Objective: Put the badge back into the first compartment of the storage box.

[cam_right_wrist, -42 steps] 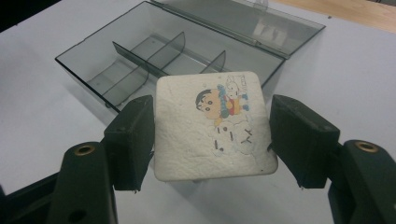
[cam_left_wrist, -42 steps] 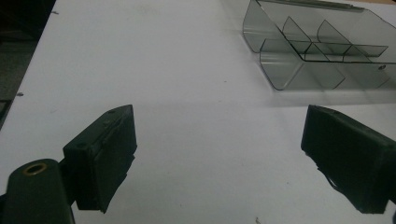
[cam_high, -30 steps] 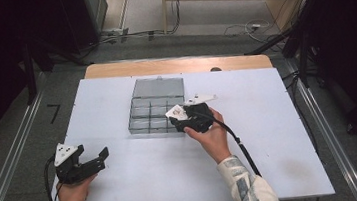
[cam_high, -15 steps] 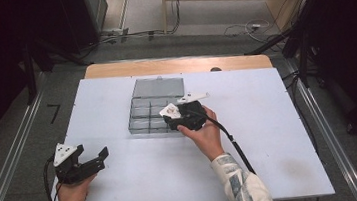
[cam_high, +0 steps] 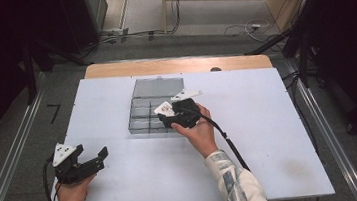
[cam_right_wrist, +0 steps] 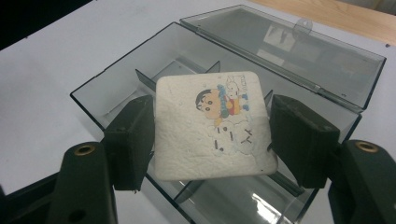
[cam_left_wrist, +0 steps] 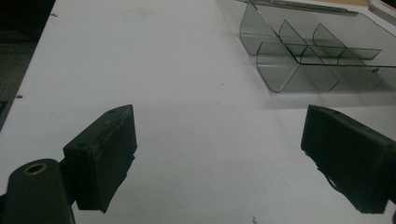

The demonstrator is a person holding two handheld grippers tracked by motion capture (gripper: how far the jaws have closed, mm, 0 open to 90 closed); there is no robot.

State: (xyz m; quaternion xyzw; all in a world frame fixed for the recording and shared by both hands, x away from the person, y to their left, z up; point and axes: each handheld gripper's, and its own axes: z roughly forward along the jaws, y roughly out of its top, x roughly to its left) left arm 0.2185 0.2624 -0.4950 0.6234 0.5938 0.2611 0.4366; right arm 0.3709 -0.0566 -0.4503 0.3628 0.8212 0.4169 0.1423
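While the right gripper (cam_right_wrist: pixel 212 140) clamps a white cartoon-printed pad (cam_right_wrist: pixel 212 126) between its jaws (over the clear compartment box (cam_right_wrist: pixel 116 88)), left gripper (cam_left_wrist: pixel 219 158) jaws wide, above white tabletop (cam_left_wrist: pixel 187 93).

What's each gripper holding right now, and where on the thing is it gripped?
The right gripper holds a white square cartoon-printed pad by two opposite side edges, above the clear compartment box. The left gripper is open and holds nothing.

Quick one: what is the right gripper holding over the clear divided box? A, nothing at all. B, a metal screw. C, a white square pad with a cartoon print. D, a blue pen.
C: the right gripper has its jaws shut on a white square pad with a cartoon print, above the clear divided box.
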